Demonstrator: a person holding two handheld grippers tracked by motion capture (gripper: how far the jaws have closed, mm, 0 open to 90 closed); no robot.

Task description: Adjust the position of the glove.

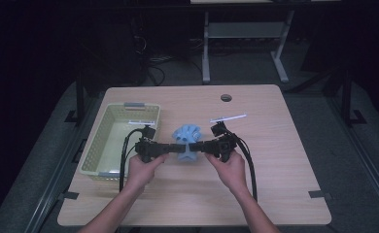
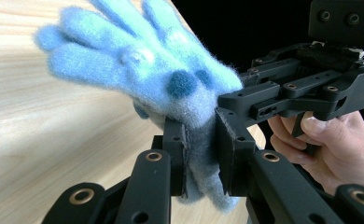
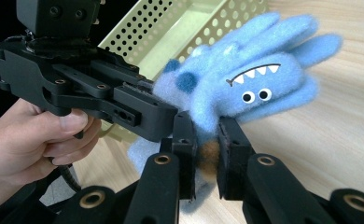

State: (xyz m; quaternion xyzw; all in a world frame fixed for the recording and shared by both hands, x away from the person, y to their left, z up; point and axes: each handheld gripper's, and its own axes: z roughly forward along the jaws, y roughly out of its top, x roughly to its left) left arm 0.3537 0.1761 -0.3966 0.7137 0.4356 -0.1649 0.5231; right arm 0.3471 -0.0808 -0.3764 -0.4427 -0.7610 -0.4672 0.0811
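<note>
A fluffy blue monster plush toy [image 1: 186, 141] with white teeth and small eyes hangs just above the wooden table [image 1: 255, 194], held between both grippers. My left gripper [image 1: 174, 147] comes at it from the left and is shut on the toy's lower part [image 2: 201, 158]. From the right, my right gripper [image 1: 195, 147] is shut on the same toy [image 3: 245, 88], pinching a fold with a brown patch [image 3: 210, 156]. The two grippers meet almost tip to tip under the toy's body. In the left gripper view, the right gripper's black jaws press the toy from the right side.
A pale green perforated basket [image 1: 100, 145] stands at the table's left, close behind my left hand. A thin white strip [image 1: 229, 118] lies on the table behind the right gripper. A round cable hole [image 1: 226, 97] sits near the far edge. Black cables trail from both grippers.
</note>
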